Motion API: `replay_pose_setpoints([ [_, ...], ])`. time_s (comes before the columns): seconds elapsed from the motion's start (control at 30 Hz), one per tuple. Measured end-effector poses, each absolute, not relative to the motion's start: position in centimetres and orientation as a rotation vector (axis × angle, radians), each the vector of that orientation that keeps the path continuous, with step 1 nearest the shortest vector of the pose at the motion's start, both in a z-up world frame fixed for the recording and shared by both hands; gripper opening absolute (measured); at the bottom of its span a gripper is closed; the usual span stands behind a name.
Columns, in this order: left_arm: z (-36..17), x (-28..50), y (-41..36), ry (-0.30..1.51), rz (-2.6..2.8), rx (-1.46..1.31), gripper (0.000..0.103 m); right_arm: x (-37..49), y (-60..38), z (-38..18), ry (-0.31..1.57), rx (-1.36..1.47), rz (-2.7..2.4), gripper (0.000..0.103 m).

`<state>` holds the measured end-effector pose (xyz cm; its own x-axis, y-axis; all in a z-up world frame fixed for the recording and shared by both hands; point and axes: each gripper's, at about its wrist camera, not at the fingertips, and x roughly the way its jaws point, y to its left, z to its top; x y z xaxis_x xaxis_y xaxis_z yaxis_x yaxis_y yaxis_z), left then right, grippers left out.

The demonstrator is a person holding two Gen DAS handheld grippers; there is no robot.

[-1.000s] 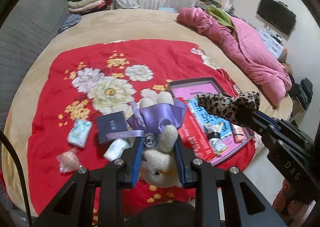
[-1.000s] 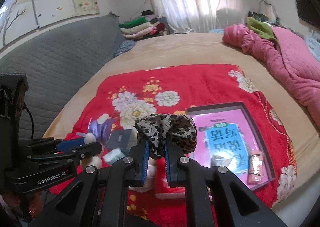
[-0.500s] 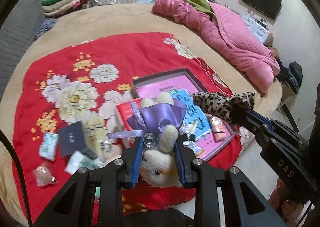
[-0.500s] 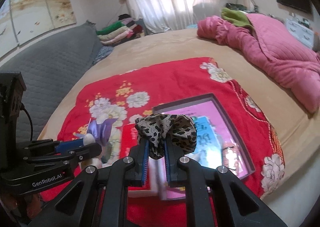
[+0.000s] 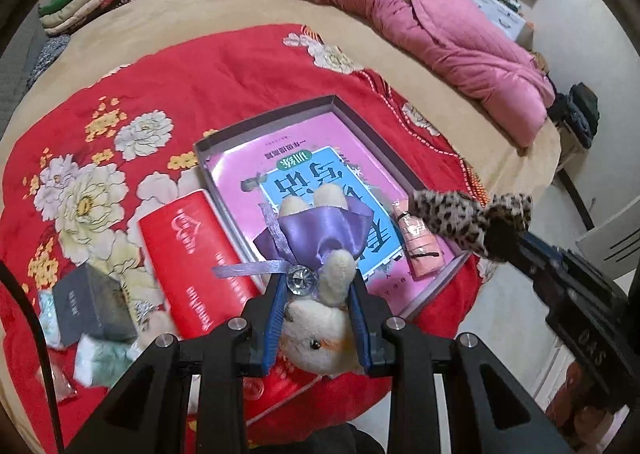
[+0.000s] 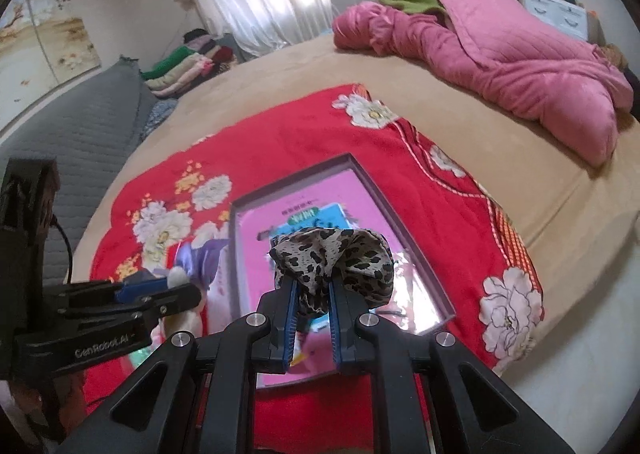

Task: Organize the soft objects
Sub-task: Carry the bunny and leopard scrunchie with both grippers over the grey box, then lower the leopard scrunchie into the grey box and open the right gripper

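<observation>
Both grippers have swung over from the loose clutter toward the shallow box (image 5: 362, 121) since a second ago, so the box now fills the middle of each view where before it sat off to one side. My left gripper (image 5: 318, 318) is clenched on the plush bunny (image 5: 316, 338), the one with the purple satin bow (image 5: 316, 228), and holds it above the near edge of the box; my right gripper (image 6: 314, 322) is clenched on the leopard-print scrunchie (image 6: 334, 254), which hangs over the box's near half. I judge this to be the carry step: two soft things in hand, neither yet set down. Next, as I read it, each must be lowered into the box and let go, and the spot wants choosing, since a pink book (image 5: 320, 169) already covers most of the box floor and a small pink packet (image 5: 420, 244) lies by the box's near right corner. Counting what I can see: one bunny, one scrunchie, one box, one book inside it, one pink packet. Left of the box on the red floral blanket (image 5: 224, 73) lie one red booklet (image 5: 192, 266), touching the box's left wall, one dark small box (image 5: 90, 304) farther left, and some pale wrapped packets beyond it, too blurred to count surely.
</observation>
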<state>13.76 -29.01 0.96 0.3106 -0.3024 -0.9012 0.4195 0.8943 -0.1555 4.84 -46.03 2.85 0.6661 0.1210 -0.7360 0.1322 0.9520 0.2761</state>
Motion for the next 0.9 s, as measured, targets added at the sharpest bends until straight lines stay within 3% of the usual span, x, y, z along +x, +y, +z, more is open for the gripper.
replay_pose_setpoints([
  [0.9, -5.9, 18.0, -30.9, 1.319, -0.446, 0.144, 0.031, 9.4, -45.3, -6.0, 1.050, 0.337, 0.017, 0.018],
])
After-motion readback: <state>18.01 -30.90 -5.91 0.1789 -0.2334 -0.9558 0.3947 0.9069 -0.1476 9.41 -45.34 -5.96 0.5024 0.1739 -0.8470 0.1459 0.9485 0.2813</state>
